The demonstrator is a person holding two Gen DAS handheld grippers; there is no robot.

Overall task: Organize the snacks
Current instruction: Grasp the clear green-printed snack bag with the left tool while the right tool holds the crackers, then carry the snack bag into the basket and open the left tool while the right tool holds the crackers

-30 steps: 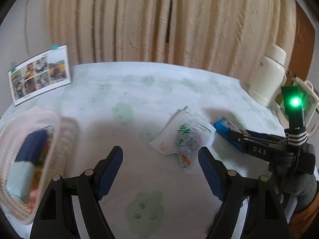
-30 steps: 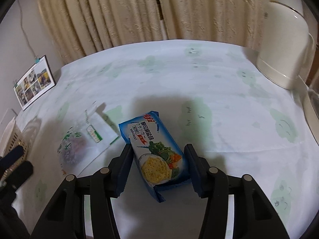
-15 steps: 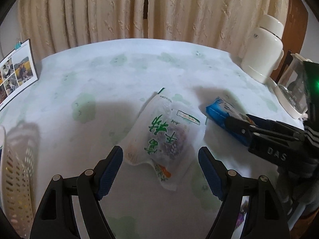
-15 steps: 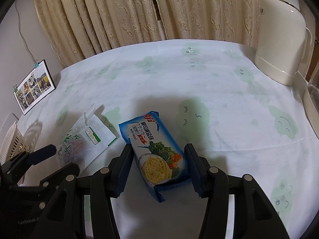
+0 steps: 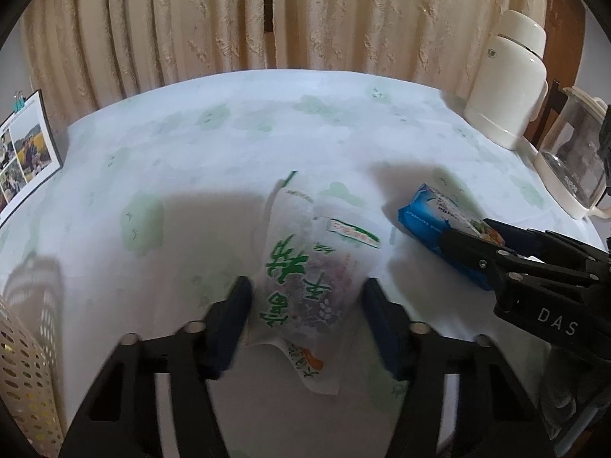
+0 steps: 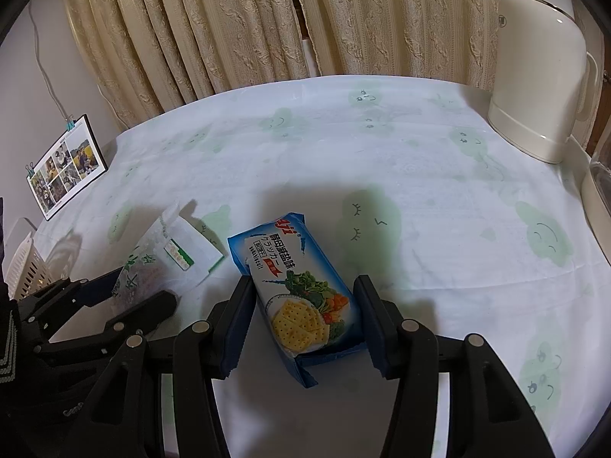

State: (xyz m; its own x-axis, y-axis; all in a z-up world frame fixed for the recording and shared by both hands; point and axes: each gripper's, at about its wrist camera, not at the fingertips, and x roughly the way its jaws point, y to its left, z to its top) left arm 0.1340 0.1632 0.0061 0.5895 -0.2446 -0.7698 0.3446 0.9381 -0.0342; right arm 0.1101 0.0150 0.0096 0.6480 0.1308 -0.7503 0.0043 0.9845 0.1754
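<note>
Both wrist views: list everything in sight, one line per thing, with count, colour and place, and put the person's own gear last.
Blue cracker packet: 1, blue with a cracker picture, on the table between the right gripper's fingers.
White translucent snack bag with green print: 1, white and green, flat on the table between the left gripper's fingers.
Perforated plastic basket: 1, cream, at the table's left edge.
Cream thermos jug: 1, cream, far right of the table.
Clear glass kettle: 1, clear with cream base, right of the jug.
Clipped photo sheet: 1, multicoloured, on the left wall.
Patterned tablecloth: 1, white with green faces, covering the table.
Curtains: beige, behind the table.
Left gripper: 1, black with blue pads, open.
Right gripper: 1, black with blue pads, open.
</note>
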